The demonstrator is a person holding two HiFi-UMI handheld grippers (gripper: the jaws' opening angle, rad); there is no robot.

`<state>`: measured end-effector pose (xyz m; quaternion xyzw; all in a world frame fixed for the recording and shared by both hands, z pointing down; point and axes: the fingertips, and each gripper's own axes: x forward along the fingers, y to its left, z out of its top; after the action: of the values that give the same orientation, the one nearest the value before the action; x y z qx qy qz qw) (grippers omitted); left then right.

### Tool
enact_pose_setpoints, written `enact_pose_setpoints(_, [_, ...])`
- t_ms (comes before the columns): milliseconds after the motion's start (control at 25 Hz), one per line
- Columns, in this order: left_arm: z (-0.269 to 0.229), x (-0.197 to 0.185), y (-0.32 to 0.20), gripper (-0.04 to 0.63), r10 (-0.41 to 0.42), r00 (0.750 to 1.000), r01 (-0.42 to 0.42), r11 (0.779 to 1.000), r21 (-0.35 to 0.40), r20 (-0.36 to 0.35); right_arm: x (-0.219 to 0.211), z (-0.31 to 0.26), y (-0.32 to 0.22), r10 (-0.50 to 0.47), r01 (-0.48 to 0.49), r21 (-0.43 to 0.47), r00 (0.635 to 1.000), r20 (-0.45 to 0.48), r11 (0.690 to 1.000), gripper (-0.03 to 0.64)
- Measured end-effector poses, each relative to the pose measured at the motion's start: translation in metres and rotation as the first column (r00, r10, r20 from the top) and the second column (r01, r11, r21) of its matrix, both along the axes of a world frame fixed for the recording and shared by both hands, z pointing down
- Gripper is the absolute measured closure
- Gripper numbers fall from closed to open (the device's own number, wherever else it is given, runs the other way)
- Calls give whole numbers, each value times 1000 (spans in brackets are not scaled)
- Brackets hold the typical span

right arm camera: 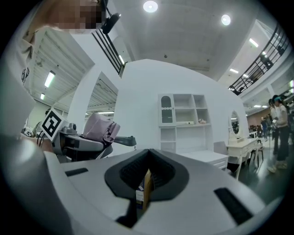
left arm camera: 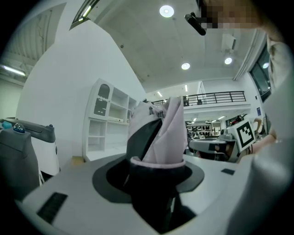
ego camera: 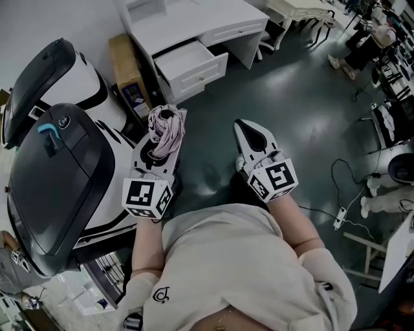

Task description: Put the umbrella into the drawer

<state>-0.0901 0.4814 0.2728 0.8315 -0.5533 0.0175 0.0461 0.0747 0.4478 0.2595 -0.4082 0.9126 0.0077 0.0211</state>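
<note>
A dark floor (ego camera: pixel 291 129) is spreading out in front of a white desk (ego camera: pixel 194 19), whose drawer (ego camera: pixel 191 64) is standing pulled open. The left gripper (ego camera: pixel 160 143) is clamping a folded pink umbrella (ego camera: pixel 168 129), well short of the desk. The right gripper (ego camera: pixel 249 129), equally far from the desk, is carrying nothing, jaws together. The pick-up looks done. Carrying the umbrella over and laying it in the drawer is what remains.

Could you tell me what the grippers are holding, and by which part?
The left gripper clamps the folded umbrella by its dark lower end; the right gripper is shut and empty.
</note>
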Motion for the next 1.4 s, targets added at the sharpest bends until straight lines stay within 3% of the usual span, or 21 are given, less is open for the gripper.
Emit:
enact_pose_setpoints(240, [12, 8, -62, 371, -105, 995, 105, 994, -19, 3, 8, 10, -82, -86, 86, -14, 996, 3, 996, 611])
enact_pose_setpoints(640, [10, 49, -206, 371, -300, 954, 300, 952, -62, 14, 50, 7, -249, -279, 279, -54, 960, 10, 959, 611])
enact_pose_setpoints(800, [9, 67, -260, 370, -325, 946, 325, 944, -56, 15, 67, 14, -309, -317, 319, -99, 948, 33, 943, 611])
enact_pose_setpoints(1000, [23, 70, -308, 371, -346, 938, 346, 933, -101, 17, 72, 25, -361, -325, 325, -115, 946, 21, 939, 611])
enact_pose_setpoints(1400, [65, 40, -411, 370, -307, 952, 306, 936, -175, 22, 36, 53, -450, -322, 312, -153, 946, -44, 938, 611])
